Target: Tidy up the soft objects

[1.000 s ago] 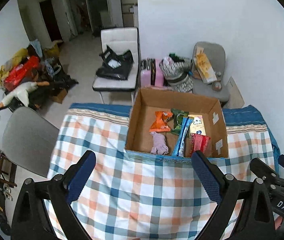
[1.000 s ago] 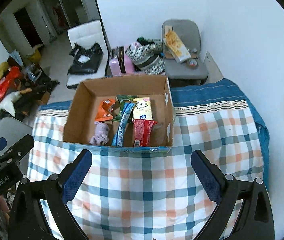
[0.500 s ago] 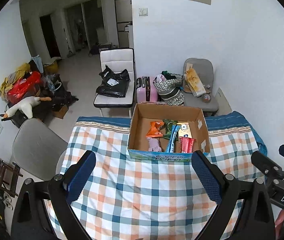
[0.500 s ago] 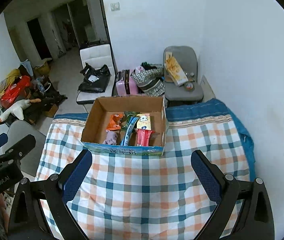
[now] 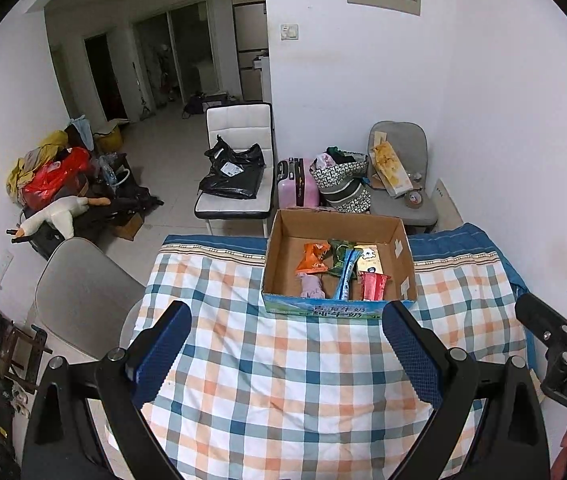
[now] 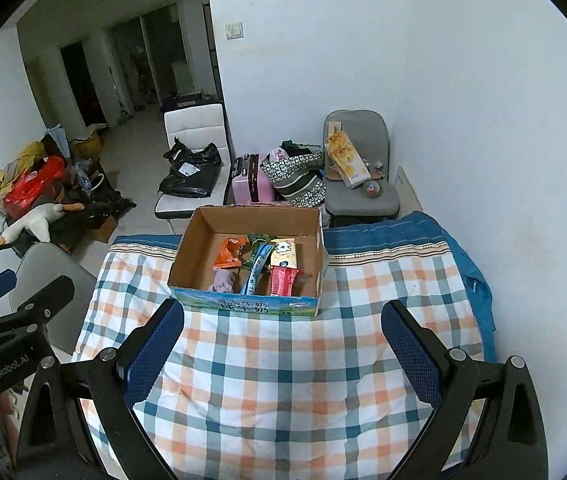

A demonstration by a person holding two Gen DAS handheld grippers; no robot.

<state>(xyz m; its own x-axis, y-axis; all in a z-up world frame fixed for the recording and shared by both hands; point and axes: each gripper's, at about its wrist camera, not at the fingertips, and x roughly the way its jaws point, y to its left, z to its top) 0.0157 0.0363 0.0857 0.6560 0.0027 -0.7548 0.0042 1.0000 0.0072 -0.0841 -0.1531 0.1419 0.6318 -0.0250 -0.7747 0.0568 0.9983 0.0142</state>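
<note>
An open cardboard box [image 5: 283, 248] [image 6: 191, 248] stands at the far side of the checked tablecloth [image 5: 283, 380] [image 6: 283, 380]. Inside lie an orange packet [image 5: 313, 258] [image 6: 229, 254], a green packet [image 5: 339, 252], a blue tube [image 5: 345, 274] [image 6: 255, 270], a yellow packet [image 5: 369, 260] [image 6: 283, 254], a red packet [image 5: 371, 285] [image 6: 282, 280] and a pink soft item [image 5: 311, 285] [image 6: 222, 280]. My left gripper [image 5: 286, 354] is open and empty, held back above the near cloth. My right gripper [image 6: 283, 354] is open and empty, likewise well short of the box.
A grey chair [image 5: 83, 292] stands at the table's left. Behind the table are a white chair with a black bag [image 5: 235, 172], a pink suitcase [image 5: 297, 186], a patterned bag [image 5: 343, 184] and a grey chair [image 5: 399, 176]. A white wall is on the right.
Both grippers have pulled back and up from the box, which now looks smaller and farther. Both stay open and empty. The box contents have not moved.
</note>
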